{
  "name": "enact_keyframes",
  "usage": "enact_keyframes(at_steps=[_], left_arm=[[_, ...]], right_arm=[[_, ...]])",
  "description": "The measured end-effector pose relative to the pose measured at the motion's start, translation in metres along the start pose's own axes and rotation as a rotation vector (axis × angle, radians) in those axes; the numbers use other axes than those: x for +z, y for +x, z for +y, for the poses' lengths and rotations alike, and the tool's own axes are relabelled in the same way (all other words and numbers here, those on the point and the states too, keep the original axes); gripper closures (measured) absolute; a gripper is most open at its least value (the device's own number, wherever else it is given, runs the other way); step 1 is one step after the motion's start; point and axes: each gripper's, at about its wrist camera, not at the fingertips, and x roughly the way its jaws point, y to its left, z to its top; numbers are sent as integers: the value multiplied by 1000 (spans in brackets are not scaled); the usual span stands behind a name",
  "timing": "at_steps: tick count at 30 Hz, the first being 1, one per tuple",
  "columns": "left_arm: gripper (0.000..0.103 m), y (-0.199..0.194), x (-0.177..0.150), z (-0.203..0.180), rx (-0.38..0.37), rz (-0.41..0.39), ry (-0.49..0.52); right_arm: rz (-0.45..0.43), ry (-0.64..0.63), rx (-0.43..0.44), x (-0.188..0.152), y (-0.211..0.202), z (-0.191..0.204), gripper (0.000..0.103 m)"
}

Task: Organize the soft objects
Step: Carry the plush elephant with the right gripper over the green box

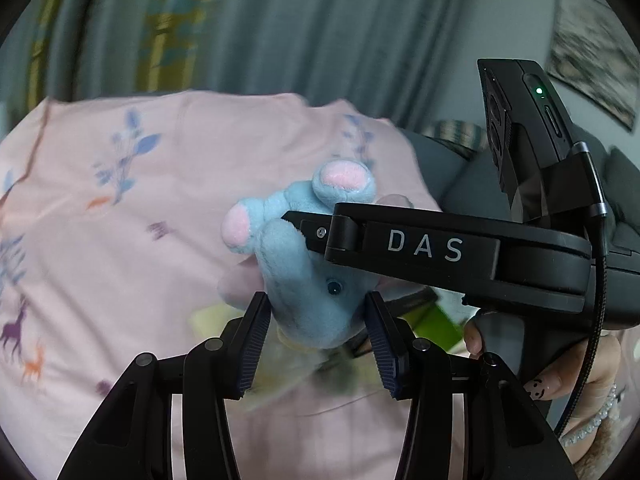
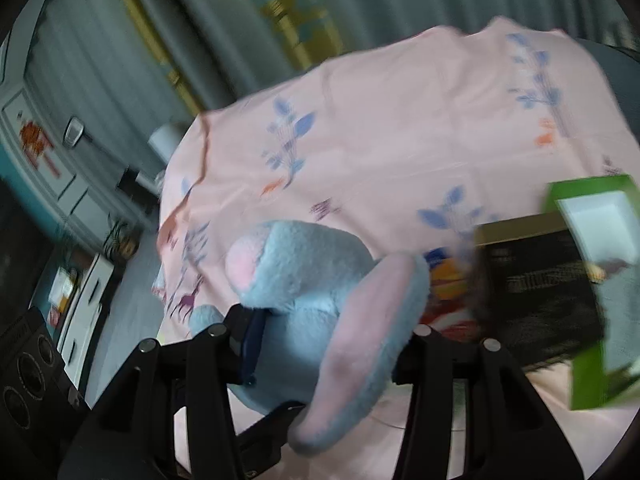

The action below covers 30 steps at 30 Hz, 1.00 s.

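Observation:
A light blue plush elephant [image 1: 308, 276] with pink feet and pink ear linings is held in the air over a pink cloth [image 1: 120, 208]. My left gripper [image 1: 318, 322] is shut on its head, one pad on each side near the eye. My right gripper [image 1: 304, 232] comes in from the right in the left wrist view and grips the toy's body. In the right wrist view the elephant [image 2: 304, 292] fills the jaws of my right gripper [image 2: 328, 344], with a big pink ear hanging over the right finger.
The pink cloth [image 2: 400, 132] with blue leaf and deer prints covers the surface below. A green box [image 2: 596, 280] with a dark item inside lies on it at the right. Grey curtains hang behind. A grey sofa [image 1: 472, 184] is at the right.

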Motion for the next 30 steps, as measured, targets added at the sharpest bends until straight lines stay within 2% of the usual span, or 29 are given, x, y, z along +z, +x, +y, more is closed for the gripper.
enact_keyframes(at_steps=[6,11,17,23,30], left_arm=[[53,33,14,-69,-81,6,129],[53,57,20,-112,-139,12,195],[53,98,30,-143,-231,69,203],[54,138,31,-169,-286,100,237],[54,176,29,-191,-327,144,258]], right_arm=[[-93,121,-50,5,-48,-66,55],[-164,208,-92,6,-78,-113,55],[-223,307,-168,-1,-101,-157,55],[-268,417,-189,-14,-111,-205,55],[-308,499,-235,-20,-110,-242,55]])
